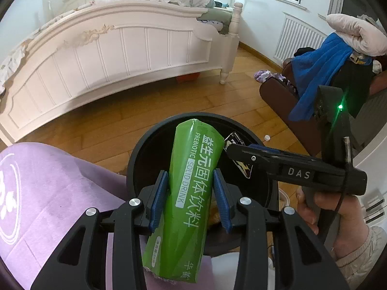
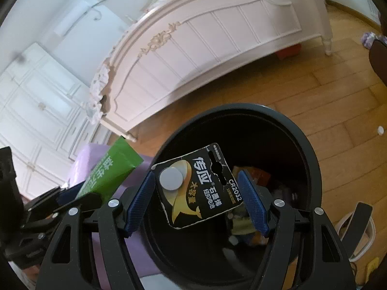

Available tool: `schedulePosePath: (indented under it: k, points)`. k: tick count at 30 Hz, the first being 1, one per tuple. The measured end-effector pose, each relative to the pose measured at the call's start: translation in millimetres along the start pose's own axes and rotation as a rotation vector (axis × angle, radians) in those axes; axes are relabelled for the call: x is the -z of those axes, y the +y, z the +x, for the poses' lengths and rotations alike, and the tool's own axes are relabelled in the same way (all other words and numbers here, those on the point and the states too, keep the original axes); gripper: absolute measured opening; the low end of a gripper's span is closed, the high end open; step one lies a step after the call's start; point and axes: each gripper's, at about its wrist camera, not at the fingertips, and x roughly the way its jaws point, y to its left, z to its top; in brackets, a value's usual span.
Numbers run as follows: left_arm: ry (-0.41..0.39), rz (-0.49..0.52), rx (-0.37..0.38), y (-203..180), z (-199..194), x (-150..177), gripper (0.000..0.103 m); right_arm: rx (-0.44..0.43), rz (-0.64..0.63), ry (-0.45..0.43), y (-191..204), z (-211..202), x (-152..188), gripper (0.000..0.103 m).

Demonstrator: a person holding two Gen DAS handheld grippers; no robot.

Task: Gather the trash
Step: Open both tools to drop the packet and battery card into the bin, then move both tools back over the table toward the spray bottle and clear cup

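Both grippers were held over the black bin. A green drink sachet was clamped in the left gripper, long axis running forward along the fingers, its far end above the rim. A battery card was pinched edgewise in the widely spread right gripper, directly over the bin's mouth, nearer to the drop.

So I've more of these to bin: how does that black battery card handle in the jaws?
The battery card is probably light and thin: it spans the right gripper edgewise. Its torn edges suggest flimsy cardboard that may bend or slip. Flat, so unlikely to roll.
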Motion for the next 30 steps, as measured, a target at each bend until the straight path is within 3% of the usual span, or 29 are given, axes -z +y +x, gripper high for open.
schedulePosePath:
  k: [8, 14, 18, 21, 30]
  points:
    - [0.010, 0.000, -0.005, 0, 5, -4, 0.042, 0.015, 0.028, 0.013, -9, 6, 0, 0.072]
    - [0.006, -0.002, -0.022, 0, 5, -3, 0.053, 0.031, 0.046, 0.013, -8, 7, -1, 0.079]
    - [0.000, -0.006, -0.021, 2, 1, -2, 0.055, 0.033, 0.046, 0.012, -7, 5, 0, 0.080]
    - [-0.011, -0.009, -0.022, 3, -4, 0, 0.061, 0.030, 0.042, 0.007, -3, 2, 0, 0.080]
    - [-0.055, -0.051, -0.040, 20, -33, 8, 0.065, 0.006, -0.024, -0.009, 33, -8, -4, 0.080]
